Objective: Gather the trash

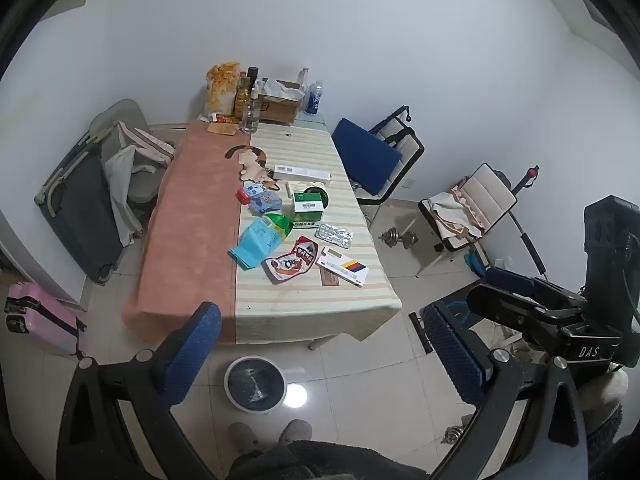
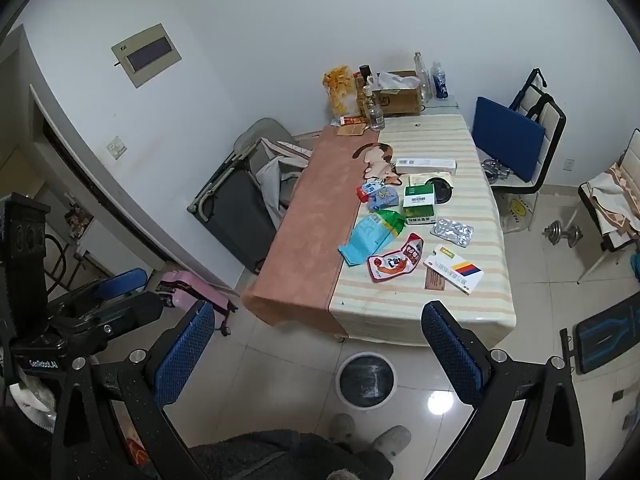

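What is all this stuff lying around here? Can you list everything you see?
table: one, orange and striped cloths, centre
wrappers: several, blue, green, red, mid-table
medicine boxes: a few, green, white, mid-table
blister pack: one, silver, table's right
bottles: several, far end
cardboard box: one, brown, far end
bin: one, white, dark liner, floor
suitcase: one, pink, left
dumbbell: one, floor, right
left gripper: blue pads, open
right gripper: blue pads, open

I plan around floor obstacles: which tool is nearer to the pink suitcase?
Left. The left tool is just right of the pink suitcase; the right tool is farther right, with the left tool between it and the suitcase.
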Demonstrator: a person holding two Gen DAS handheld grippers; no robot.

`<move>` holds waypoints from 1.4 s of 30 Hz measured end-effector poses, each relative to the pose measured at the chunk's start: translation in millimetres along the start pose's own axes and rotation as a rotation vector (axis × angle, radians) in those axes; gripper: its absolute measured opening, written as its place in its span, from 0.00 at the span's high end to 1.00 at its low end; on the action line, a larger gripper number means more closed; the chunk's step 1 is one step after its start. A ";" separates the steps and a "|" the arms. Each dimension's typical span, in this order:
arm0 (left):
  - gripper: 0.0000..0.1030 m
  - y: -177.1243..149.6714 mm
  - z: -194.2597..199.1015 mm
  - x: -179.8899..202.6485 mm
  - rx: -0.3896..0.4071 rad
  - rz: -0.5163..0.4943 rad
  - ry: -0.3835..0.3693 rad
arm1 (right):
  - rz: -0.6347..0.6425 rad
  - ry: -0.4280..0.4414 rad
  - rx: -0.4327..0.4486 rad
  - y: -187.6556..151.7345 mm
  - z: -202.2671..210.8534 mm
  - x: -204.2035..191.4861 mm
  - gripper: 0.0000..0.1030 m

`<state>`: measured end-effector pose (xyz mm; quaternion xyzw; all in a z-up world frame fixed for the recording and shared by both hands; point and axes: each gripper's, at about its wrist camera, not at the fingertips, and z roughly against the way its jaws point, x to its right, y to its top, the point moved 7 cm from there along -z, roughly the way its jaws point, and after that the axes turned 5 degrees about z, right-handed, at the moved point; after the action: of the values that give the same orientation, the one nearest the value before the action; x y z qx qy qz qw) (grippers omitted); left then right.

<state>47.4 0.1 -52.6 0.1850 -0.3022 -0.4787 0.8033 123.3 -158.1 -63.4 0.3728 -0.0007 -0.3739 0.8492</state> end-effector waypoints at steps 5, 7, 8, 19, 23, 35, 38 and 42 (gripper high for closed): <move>0.00 -2.1 -1.9 5.0 0.001 0.008 -0.016 | -0.007 0.011 -0.009 -0.2 0.6 1.2 0.00; 0.00 -6.2 -3.2 6.3 0.002 0.009 -0.019 | -0.009 0.013 -0.006 -0.1 1.3 1.6 0.00; 0.00 -3.9 -1.4 3.7 0.000 0.019 -0.029 | -0.010 0.012 -0.005 0.0 1.9 2.0 0.00; 0.00 -7.1 -4.9 5.7 -0.006 0.032 -0.042 | -0.006 0.013 -0.009 0.0 3.5 3.9 0.00; 0.00 -6.1 -4.7 5.7 -0.006 0.033 -0.042 | -0.004 0.017 -0.009 -6.2 3.3 -0.5 0.00; 0.00 -4.9 -5.6 2.7 -0.007 0.030 -0.050 | -0.002 0.030 -0.023 -6.5 1.0 0.8 0.00; 0.00 -5.2 -6.1 3.2 -0.007 0.032 -0.050 | -0.001 0.032 -0.023 -7.1 0.8 -0.1 0.00; 0.00 -5.9 -6.3 4.8 -0.008 0.032 -0.053 | -0.003 0.032 -0.025 -7.4 0.9 -1.0 0.00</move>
<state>49.4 -6.9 -59.3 0.1644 -0.3246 -0.4718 0.8031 117.6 -161.3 -67.2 0.3682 0.0182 -0.3691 0.8531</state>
